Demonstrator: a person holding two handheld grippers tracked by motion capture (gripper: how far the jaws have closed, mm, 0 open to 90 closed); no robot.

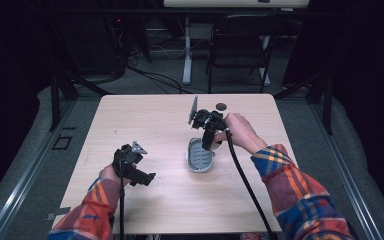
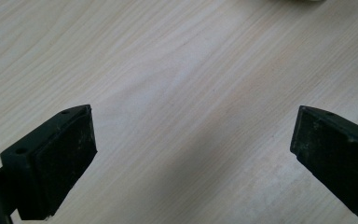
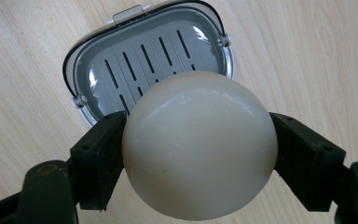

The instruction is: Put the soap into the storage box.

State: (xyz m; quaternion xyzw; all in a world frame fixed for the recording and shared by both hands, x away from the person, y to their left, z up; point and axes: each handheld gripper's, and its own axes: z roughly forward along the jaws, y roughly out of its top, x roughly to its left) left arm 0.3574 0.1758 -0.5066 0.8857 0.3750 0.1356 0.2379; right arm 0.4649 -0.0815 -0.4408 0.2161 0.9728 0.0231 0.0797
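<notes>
A cream, rounded oval bar of soap [image 3: 199, 144] is clamped between the two black jaws of my right gripper [image 3: 198, 156]. Just beyond and below it lies an open grey soap box [image 3: 158, 51] with a slotted insert and a white clasp at its far rim. In the high view the right gripper [image 1: 207, 142] hangs over the near-right part of that soap box [image 1: 199, 159] at the table's middle. My left gripper [image 1: 147, 178] rests low at the front left, jaws spread wide over bare wood, as the left gripper view [image 2: 193, 140] confirms.
The light wooden table [image 1: 145, 125] has a small dark round hole [image 1: 221, 106] near its far edge. A black folding chair [image 1: 240, 45] and a white desk leg [image 1: 186, 50] stand on the floor beyond. Cables trail from both grippers toward the front edge.
</notes>
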